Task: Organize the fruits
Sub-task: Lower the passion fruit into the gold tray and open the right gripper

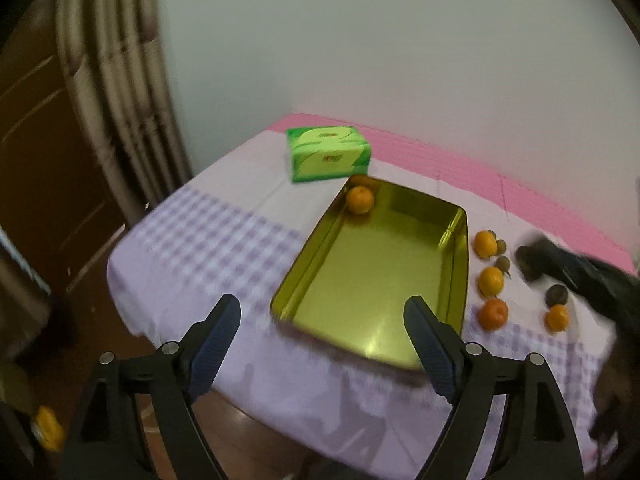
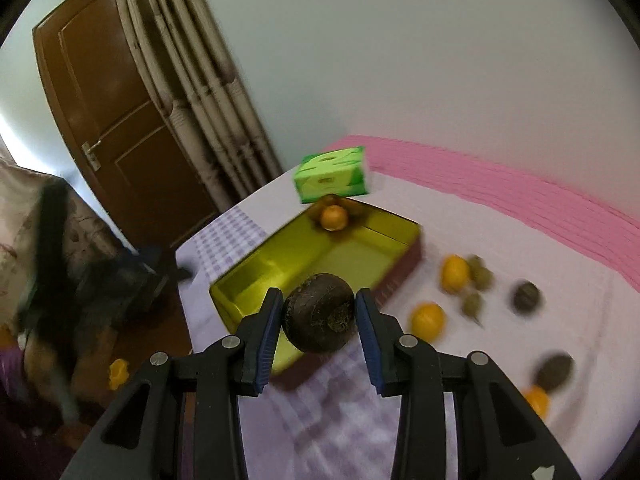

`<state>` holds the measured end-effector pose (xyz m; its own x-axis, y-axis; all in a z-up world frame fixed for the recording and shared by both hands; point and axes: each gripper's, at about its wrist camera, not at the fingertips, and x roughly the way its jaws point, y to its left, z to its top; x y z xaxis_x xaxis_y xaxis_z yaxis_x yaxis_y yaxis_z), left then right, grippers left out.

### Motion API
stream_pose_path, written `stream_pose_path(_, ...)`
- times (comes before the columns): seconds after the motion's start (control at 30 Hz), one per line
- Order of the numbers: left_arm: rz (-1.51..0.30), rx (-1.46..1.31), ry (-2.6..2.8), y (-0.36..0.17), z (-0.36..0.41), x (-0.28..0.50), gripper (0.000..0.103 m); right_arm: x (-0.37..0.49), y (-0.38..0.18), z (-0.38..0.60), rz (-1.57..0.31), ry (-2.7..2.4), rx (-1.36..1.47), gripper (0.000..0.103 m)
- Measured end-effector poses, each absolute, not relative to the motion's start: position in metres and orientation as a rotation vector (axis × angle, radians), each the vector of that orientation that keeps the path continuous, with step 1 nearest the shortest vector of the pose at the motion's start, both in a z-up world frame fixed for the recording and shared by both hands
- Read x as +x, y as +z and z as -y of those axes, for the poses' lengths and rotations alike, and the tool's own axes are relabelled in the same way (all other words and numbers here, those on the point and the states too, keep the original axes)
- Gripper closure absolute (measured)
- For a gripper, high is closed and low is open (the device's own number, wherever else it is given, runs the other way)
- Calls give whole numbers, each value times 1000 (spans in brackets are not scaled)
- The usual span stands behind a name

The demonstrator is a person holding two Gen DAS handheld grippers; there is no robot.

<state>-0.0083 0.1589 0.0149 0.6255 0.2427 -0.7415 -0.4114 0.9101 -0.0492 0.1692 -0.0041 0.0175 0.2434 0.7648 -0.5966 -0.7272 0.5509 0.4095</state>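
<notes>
A gold tin tray [image 1: 328,264] [image 2: 248,276] lies on the checked tablecloth with one orange [image 1: 359,199] [image 2: 334,217] in its far corner. My right gripper [image 2: 316,312] is shut on a dark brown round fruit [image 2: 319,312], held above the tray's near end. My left gripper [image 1: 322,316] is open and empty, above the tray's near edge. Several oranges [image 1: 490,281] [image 2: 428,320] and small dark fruits [image 1: 557,295] [image 2: 527,298] lie on the cloth right of the tray. The right gripper shows blurred at the right of the left wrist view [image 1: 532,262].
A green tissue box [image 1: 328,153] [image 2: 334,179] stands behind the tray. A pink mat [image 2: 500,188] runs along the wall. The table's left edge [image 1: 120,264] drops to a wooden floor. A curtain and a brown door [image 2: 108,92] are at the left.
</notes>
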Motion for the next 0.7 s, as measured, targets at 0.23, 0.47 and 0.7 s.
stream_pose_path(0.23, -764, -212, 488, 12, -174, -22, 19, 213, -4, -73, -959, 1009, 34, 68)
stream_pose_path(0.47, -791, -222, 483, 5, -185, -16, 19, 240, -29, -108, -1001, 946, 8, 68)
stream_pose_path(0.7, -828, -201, 445, -2, -178, -10, 19, 263, -24, -93, -957, 910, 155, 56)
